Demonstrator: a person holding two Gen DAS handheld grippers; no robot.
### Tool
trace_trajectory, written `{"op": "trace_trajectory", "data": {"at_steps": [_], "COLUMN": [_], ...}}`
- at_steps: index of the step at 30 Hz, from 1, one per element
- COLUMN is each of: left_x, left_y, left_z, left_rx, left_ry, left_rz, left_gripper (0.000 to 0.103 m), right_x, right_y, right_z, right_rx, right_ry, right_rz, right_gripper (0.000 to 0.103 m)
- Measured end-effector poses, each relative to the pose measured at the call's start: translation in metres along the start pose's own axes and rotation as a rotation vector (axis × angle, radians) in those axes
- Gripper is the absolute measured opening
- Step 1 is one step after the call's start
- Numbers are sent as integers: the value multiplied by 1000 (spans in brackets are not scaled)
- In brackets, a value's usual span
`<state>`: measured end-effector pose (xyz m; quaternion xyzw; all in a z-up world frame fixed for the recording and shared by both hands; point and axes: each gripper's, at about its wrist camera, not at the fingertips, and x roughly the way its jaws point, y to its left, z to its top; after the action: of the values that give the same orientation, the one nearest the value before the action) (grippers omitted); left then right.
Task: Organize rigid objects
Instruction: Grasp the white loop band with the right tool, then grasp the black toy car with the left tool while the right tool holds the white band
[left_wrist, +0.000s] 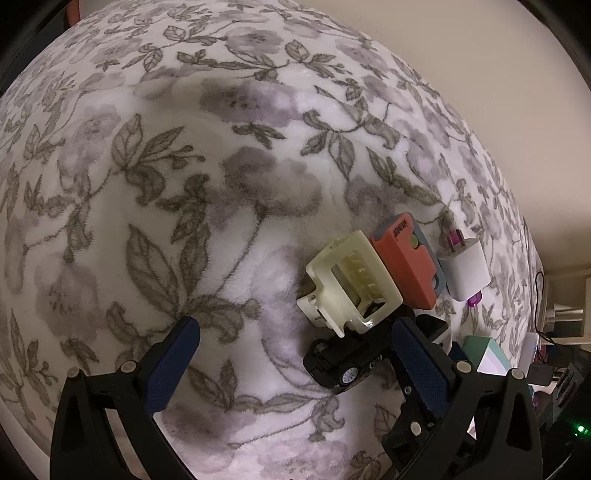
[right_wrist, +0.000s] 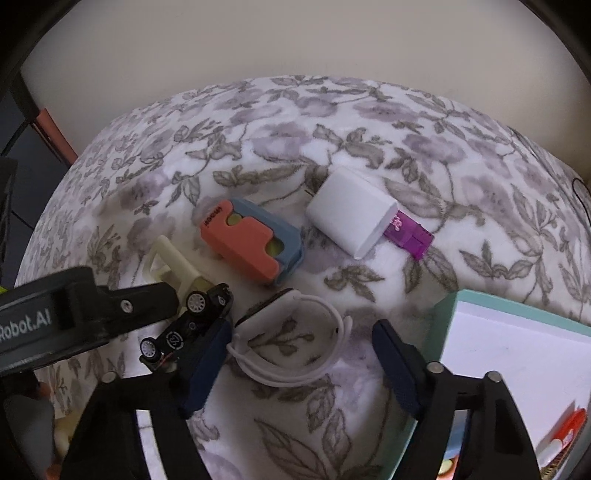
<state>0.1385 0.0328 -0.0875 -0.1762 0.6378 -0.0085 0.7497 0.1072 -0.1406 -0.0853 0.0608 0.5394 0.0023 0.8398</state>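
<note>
Landmark: white smartwatch with a looped white silicone band (right_wrist: 291, 343), lying flat on the floral plush blanket (right_wrist: 369, 122).

Right gripper (right_wrist: 301, 354): jaws spread, straddling the watch. Left finger pad (right_wrist: 207, 365) sits just at the band's left edge, right pad well clear of it. No pinch on the watch that I can see.

Left gripper (left_wrist: 295, 354): jaws spread wide, nothing between the pads but blanket. Its right pad (left_wrist: 417, 362) is just beside the black toy truck with a cream plastic cargo frame (left_wrist: 351, 291), which lies tipped on its side, wheels showing, just left of the watch.

Beyond the watch: coral-and-blue plastic case (right_wrist: 251, 243), flat on the blanket, near the truck's cream frame. Further right beyond the watch: white rounded charger block (right_wrist: 351, 214), with a translucent purple plug piece (right_wrist: 410, 236) sticking out of its right end, touching it.

Right of the watch: teal-walled box with white inside (right_wrist: 447, 306), an orange-and-white item (right_wrist: 565, 435) in its near corner, too blurred to identify.
</note>
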Motion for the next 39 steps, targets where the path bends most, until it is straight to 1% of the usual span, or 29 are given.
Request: {"op": "trace_trajectory", "data": {"at_steps": [1,2,3,9,16,20,23,29,35,39], "left_x": [1,2,2,5,9,12,14,20,27,33], "left_y": [-1,-1,-2,-5,-11,-17,-18,-27,-50,-67], "left_z": [0,0,0,-1,-2,-4,-5,-11,-18,-25], "left_rx": [3,5,6,18,22,16,10,51,111,164], "left_ry": [3,6,6,16,24,31,36,43,56,56], "left_rz": [0,0,-2,-8,-14,-32,-36,4,25,68], "left_gripper": [103,103,103,103,103,103,103,103,103,103], "right_x": [0,-1,-1,-4,-19,-31,-38,-55,-72,-74], "right_y": [0,0,-1,-9,-24,-33,-41,-46,-56,-60], "right_z": [0,0,0,1,8,11,13,17,21,21], "right_rx": [3,7,11,58,99,102,120,119,142,150], "right_ry": [-1,-3,-3,3,-9,-21,-26,-59,-90,-94], "right_rz": [9,19,23,51,54,23,52,34,38,42], "right_gripper": [72,68,67,66,65,65,65,65,65,65]}}
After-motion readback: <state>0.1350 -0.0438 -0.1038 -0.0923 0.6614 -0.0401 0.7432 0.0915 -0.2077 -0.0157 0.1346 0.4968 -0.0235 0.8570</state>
